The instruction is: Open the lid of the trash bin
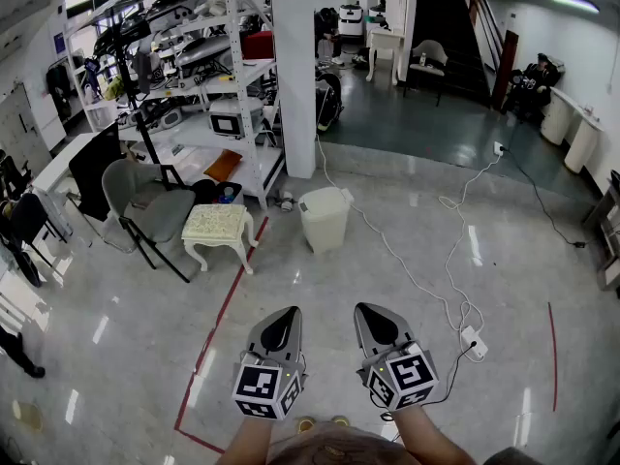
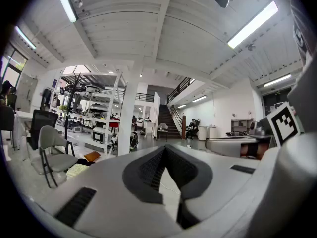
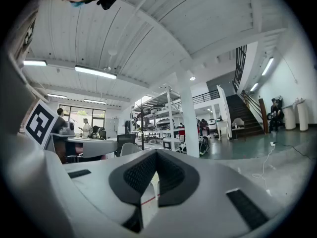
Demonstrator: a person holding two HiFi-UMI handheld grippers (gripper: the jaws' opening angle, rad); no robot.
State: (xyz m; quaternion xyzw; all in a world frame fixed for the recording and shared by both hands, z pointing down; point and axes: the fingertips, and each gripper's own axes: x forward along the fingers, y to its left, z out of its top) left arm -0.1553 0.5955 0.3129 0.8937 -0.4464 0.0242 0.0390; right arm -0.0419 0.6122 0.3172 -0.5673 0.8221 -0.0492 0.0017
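Observation:
The white trash bin (image 1: 325, 218) stands on the shiny floor beside a white pillar, and its lid lies flat and closed. It is well ahead of both grippers. My left gripper (image 1: 284, 325) and right gripper (image 1: 376, 324) hover side by side low in the head view, pointing toward the bin. Each one is shut with nothing held. In the left gripper view the left gripper (image 2: 165, 148) shows its dark pads meeting at the tip. The right gripper (image 3: 156, 152) looks the same in its own view. I cannot make out the bin in either gripper view.
A small stool with a patterned cushion (image 1: 218, 226) and a grey chair (image 1: 145, 206) stand left of the bin. Behind them are the pillar (image 1: 294, 66) and loaded metal shelves (image 1: 194, 66). White cables (image 1: 436, 260) and a power strip (image 1: 475, 342) lie right. Red floor tape (image 1: 228, 308) runs on the left.

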